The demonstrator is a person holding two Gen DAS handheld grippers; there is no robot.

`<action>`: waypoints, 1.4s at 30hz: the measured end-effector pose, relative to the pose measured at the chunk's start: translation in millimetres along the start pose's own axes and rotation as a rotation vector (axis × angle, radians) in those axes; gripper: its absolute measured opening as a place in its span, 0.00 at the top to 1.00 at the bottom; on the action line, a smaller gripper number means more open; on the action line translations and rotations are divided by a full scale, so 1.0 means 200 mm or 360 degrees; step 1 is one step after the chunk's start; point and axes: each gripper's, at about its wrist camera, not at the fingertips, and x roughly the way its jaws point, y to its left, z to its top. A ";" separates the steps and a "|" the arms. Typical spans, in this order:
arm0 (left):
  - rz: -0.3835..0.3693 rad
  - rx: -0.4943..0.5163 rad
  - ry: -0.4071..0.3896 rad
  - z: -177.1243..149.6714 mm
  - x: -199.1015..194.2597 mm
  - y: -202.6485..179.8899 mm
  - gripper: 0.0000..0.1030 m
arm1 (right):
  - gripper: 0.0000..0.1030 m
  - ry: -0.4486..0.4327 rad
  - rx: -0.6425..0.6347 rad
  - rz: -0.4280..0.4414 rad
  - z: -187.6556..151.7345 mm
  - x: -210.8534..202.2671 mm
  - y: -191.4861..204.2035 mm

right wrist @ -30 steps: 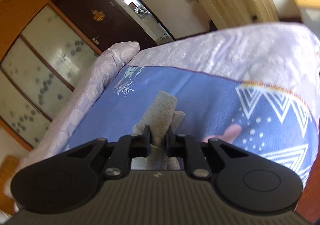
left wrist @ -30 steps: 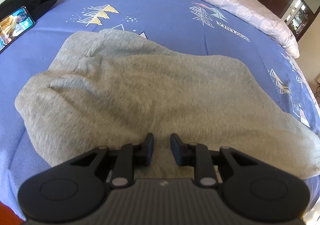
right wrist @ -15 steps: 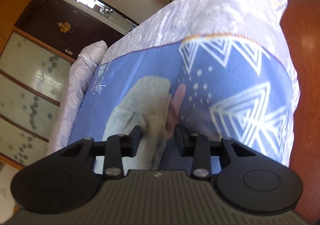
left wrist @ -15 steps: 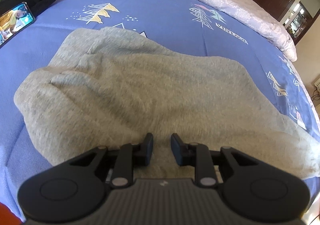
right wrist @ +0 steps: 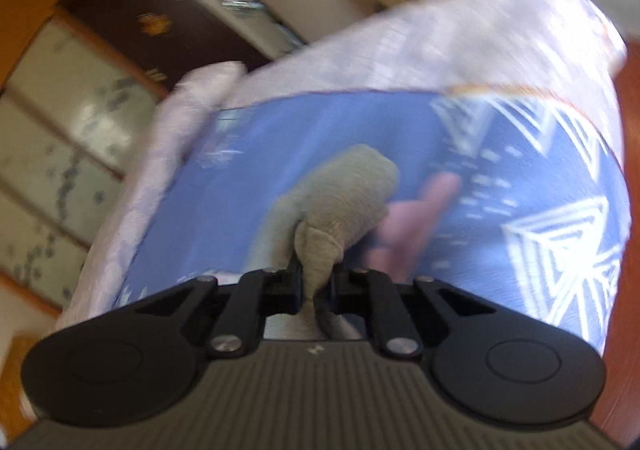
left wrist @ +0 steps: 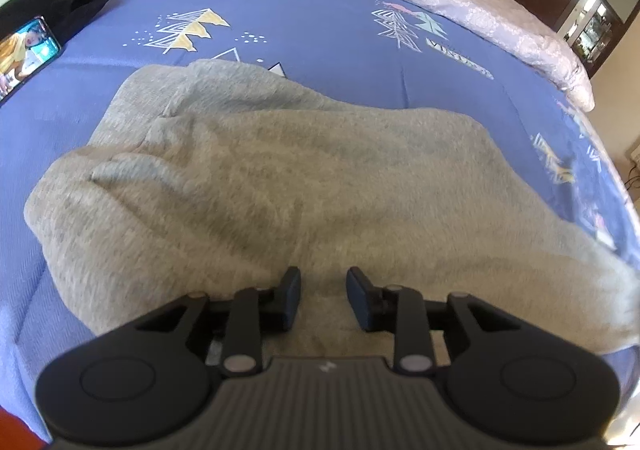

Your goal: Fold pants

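Grey pants (left wrist: 280,178) lie spread and rumpled on my blue patterned bedspread (left wrist: 320,22). My left gripper (left wrist: 323,296) hangs just above them near their close edge, fingers parted and holding nothing. My right gripper (right wrist: 317,284) is clamped on a bunched fold of the pants (right wrist: 340,206), raised off the bedspread (right wrist: 280,130). A phone (left wrist: 24,54) rests at far left.

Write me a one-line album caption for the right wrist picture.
Right gripper pinching a bunched end of the grey pants above the blue patterned bedspread.
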 end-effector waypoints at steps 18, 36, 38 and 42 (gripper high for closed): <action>-0.0474 0.0084 0.0096 -0.03 0.02 -0.30 0.60 | 0.35 0.0730 -0.1638 0.0727 -1.27 0.05 1.08; -0.0403 0.0485 0.0166 0.00 0.36 -0.89 0.85 | 0.39 0.0464 -0.0650 0.0350 -0.57 0.07 0.51; -0.0411 0.0467 0.0147 0.01 0.31 -0.85 0.86 | 0.41 0.0486 -0.0676 0.0366 -0.60 0.07 0.53; -0.0395 0.0417 0.0099 0.04 0.21 -0.76 0.86 | 0.41 0.0472 -0.0775 0.0458 -0.63 0.01 0.63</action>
